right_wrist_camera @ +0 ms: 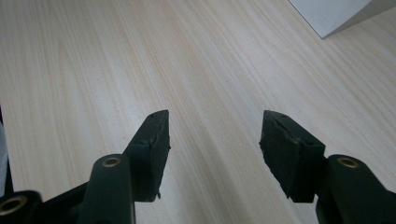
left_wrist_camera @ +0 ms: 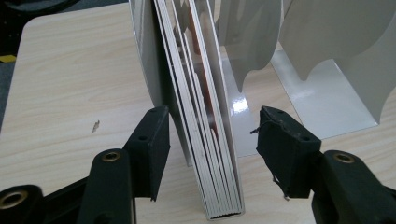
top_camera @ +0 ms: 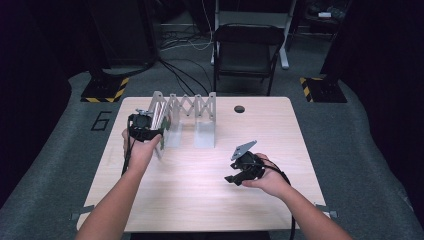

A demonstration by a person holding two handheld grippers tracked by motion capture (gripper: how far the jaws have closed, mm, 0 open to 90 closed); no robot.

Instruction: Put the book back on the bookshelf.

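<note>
L gripper (left_wrist_camera: 212, 140) sits at the left end of the white accordion file rack (top_camera: 185, 107), at the far-left part of the desk (top_camera: 200, 200). In the left gripper view its fingers (left_wrist_camera: 149, 140) stand apart w/ a thin stack of grey-white boards (left_wrist_camera: 205, 140) between them. The stack stands on edge, upright, leaning slightly, inside the rack's first slot, just beside the rack's end plate. Neither pad presses on it: there's a gap on the right side, and the left pad is close to the end plate but whether it touches can't be told. The near bottom corner of the stack rests on the desk between the two fingers. Orange-brown print shows between the boards, too blurred to read.

R gripper (top_camera: 234, 178) is held low over the right-centre part of the desk, well apart from the rack, w/ the grey three-cornered plate on top. In the right gripper view its fingers (right_wrist_camera: 154, 140) are spread apart w/ bare wood grain between them, nothing gripped. A corner of the rack's white base (right_wrist_camera: 336, 14) shows at the top right of that view.

Beyond the desk: a black folding chair (top_camera: 247, 50) on the grey floor, cables near it.
</note>
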